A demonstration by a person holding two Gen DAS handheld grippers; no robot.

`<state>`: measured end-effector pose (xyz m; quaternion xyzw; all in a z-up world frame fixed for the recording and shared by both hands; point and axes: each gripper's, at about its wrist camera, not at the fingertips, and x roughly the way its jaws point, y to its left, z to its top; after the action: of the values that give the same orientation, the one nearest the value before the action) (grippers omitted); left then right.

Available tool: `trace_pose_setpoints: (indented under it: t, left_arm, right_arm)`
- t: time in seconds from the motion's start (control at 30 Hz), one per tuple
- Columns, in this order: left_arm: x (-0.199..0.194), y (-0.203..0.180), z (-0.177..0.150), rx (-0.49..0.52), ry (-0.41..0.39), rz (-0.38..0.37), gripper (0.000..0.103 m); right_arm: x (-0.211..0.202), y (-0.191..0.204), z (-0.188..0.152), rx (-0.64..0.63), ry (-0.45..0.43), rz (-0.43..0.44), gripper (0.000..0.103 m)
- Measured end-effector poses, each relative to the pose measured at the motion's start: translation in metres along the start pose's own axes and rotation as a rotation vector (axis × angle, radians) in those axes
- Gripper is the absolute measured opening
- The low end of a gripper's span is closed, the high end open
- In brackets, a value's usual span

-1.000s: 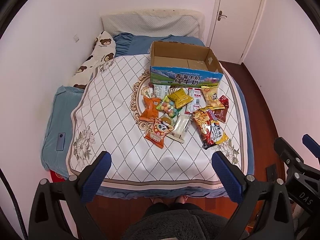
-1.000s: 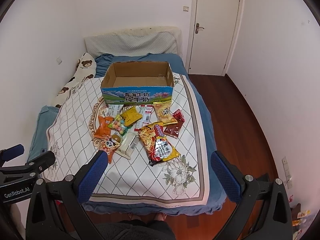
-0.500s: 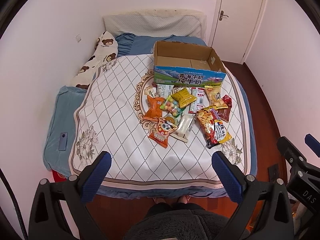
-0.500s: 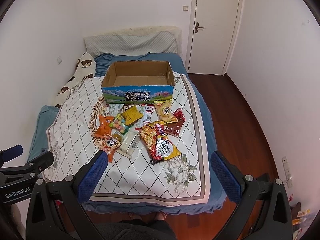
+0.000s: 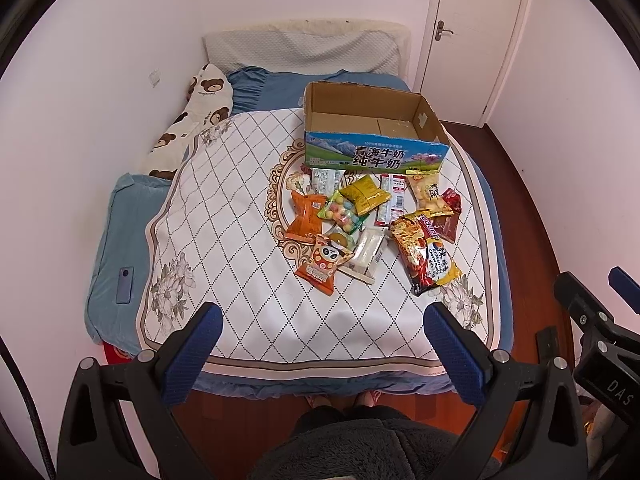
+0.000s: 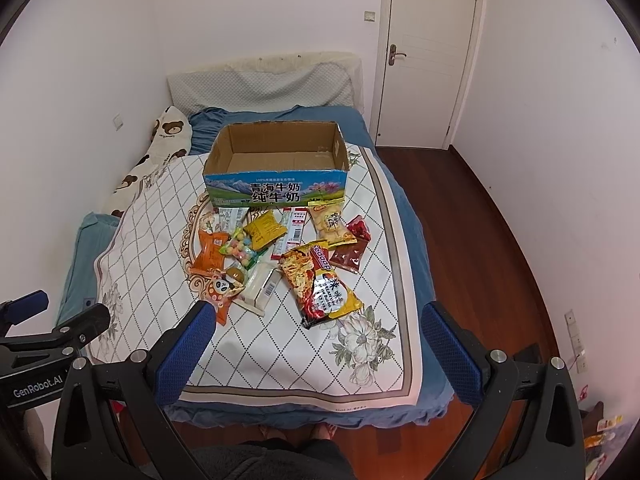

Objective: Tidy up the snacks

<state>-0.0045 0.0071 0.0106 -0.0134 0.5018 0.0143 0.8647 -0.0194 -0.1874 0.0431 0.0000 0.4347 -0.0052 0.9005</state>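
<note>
- Snacks [image 5: 372,224] are lying loose in a pile at frame centre on the quilted cover [image 5: 240,240], just in front of the cardboard box [image 5: 372,128]; none packed yet.
- Since a second ago the pile is sitting slightly lower and nearer in both views: I am edging closer to the bed, nothing touched.
- Left gripper [image 5: 320,344] is hanging wide apart, holding nothing, over the cover's near edge.
- Right gripper [image 6: 316,344] is likewise spread wide and empty, low in its frame.
- The box, upper centre, is showing a bare floor: nothing inside.
- Big noodle packet [image 6: 322,284] is lying nearest my right side; probably the first pick.
</note>
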Motion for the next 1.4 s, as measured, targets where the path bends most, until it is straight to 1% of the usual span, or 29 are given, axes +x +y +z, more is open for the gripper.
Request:
trace_pose_setpoints:
  t: [0.5,0.8,1.1,1.17,1.23,1.27,1.33,1.4]
  left_arm:
    - [0.001,-0.005,0.001,0.004,-0.004,0.002,0.103]
    - [0.0,0.003,0.002,0.0,-0.011,-0.001,0.103]
    - [0.003,0.001,0.003,0.006,-0.011,-0.001,0.103]
    - [0.005,0.001,0.002,0.005,-0.023,0.006,0.103]
    - [0.014,0.0,0.006,0.01,-0.036,0.021,0.103]
    - [0.021,0.0,0.008,0.013,-0.045,0.031,0.103]
    - [0.041,-0.001,0.014,0.033,-0.035,0.057,0.103]
    - [0.069,-0.002,0.021,0.067,-0.019,0.098,0.103]
  right_arm:
    - [-0.001,0.001,0.001,0.002,-0.004,0.004,0.103]
    - [-0.002,0.002,0.002,0.004,-0.006,0.007,0.103]
    - [0.001,0.002,0.005,0.014,-0.002,0.016,0.103]
    - [0.009,-0.001,0.006,0.025,0.003,0.02,0.103]
    - [0.025,-0.005,0.007,0.035,0.02,0.027,0.103]
    - [0.035,-0.006,0.008,0.037,0.029,0.03,0.103]
    - [0.061,-0.008,0.01,0.032,0.055,0.028,0.103]
    - [0.091,-0.008,0.011,0.018,0.079,0.024,0.103]
